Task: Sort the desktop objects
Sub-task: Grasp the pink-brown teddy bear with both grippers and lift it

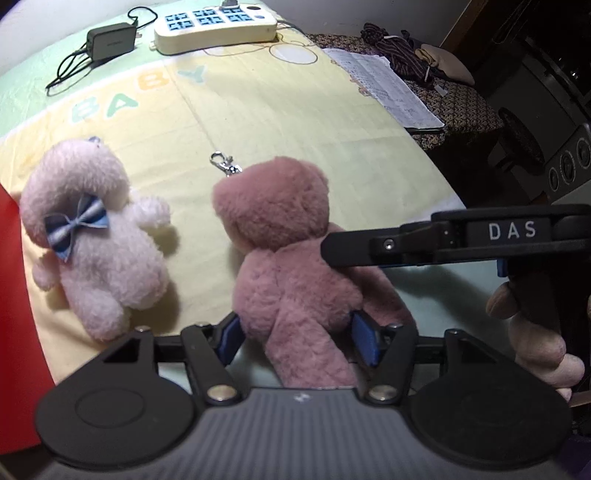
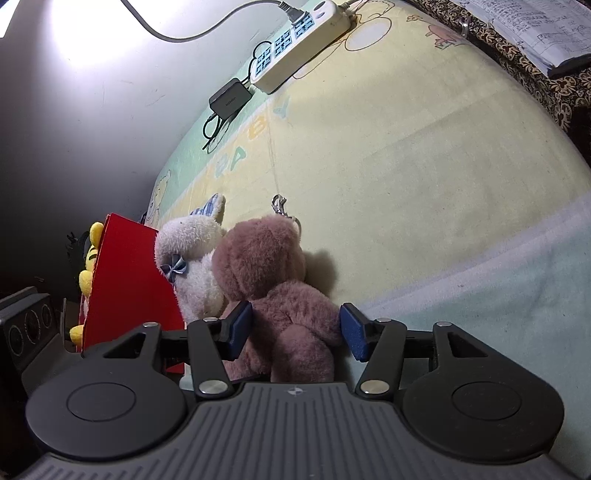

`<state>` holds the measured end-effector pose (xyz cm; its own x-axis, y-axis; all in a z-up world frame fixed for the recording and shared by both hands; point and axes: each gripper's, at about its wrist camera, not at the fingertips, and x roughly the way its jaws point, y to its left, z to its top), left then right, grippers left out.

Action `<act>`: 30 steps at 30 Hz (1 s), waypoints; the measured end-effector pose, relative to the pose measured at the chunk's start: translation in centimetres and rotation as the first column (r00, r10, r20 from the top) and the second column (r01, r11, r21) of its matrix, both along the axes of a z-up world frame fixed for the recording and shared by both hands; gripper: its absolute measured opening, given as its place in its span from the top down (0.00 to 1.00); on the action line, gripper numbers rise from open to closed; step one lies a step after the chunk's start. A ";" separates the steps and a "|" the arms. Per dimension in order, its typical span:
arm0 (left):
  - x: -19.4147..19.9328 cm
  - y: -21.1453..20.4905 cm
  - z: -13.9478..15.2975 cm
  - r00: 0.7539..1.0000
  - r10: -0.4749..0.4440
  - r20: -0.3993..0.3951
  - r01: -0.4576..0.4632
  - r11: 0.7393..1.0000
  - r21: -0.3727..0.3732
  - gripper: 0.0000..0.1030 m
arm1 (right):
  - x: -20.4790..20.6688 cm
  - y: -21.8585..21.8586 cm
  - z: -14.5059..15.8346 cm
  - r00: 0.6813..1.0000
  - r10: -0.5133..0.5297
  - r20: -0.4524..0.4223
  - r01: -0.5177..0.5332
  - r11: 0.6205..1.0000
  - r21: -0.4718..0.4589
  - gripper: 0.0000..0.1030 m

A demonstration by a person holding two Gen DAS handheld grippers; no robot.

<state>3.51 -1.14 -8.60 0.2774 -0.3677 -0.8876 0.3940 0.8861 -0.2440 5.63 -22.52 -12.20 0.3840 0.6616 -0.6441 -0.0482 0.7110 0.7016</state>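
A dusty-pink plush bear (image 1: 288, 266) lies with its back to me on the yellow baby mat (image 1: 295, 122), a metal key clasp (image 1: 221, 162) at its head. Left of it lies a white plush bear (image 1: 96, 251) with a blue bow. My left gripper (image 1: 297, 339) is open, its blue pads either side of the pink bear's lower body. The right gripper's finger (image 1: 369, 247) reaches in from the right over the bear's shoulder. In the right wrist view the right gripper (image 2: 295, 326) is open around the pink bear (image 2: 269, 280), which leans against the white bear (image 2: 192, 266).
A red box (image 2: 125, 288) stands left of the white bear with a yellow plush toy (image 2: 90, 258) behind it. A power strip (image 1: 214, 26) and a black adapter (image 1: 110, 38) lie at the mat's far edge. Papers (image 1: 388, 88) lie at the right. A hand (image 1: 535, 332) holds the right gripper.
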 end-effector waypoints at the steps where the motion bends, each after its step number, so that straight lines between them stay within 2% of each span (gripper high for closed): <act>1: 0.1 0.1 -0.2 1.000 0.001 -0.001 -0.001 1.000 -0.003 0.43 | 0.2 0.2 0.0 1.000 0.011 0.005 -0.011 1.000 -0.003 0.44; 5: 0.5 0.1 -0.1 1.000 0.010 0.003 -0.010 1.000 -0.005 0.43 | 1.0 0.7 0.0 0.999 0.033 0.012 -0.033 0.999 -0.003 0.43; 10: 0.6 0.2 -0.1 1.000 0.019 0.003 -0.019 1.000 -0.006 0.43 | 1.2 0.9 0.2 0.997 0.075 0.004 -0.074 0.997 -0.018 0.46; 16: -0.4 -1.8 0.3 0.998 -0.044 0.037 0.043 0.998 0.042 0.43 | 0.5 0.0 0.7 0.995 0.093 -0.022 -0.093 0.995 -0.029 0.48; 23: -1.9 -3.3 1.3 0.990 -0.120 0.074 0.116 0.991 0.059 0.43 | -1.5 -1.3 1.9 0.998 0.059 -0.015 -0.059 0.997 -0.044 0.48; 30: -3.7 -2.8 4.4 0.975 -0.129 0.178 0.124 0.992 0.036 0.43 | -3.1 -1.8 4.5 0.998 0.000 0.056 0.001 1.000 -0.010 0.48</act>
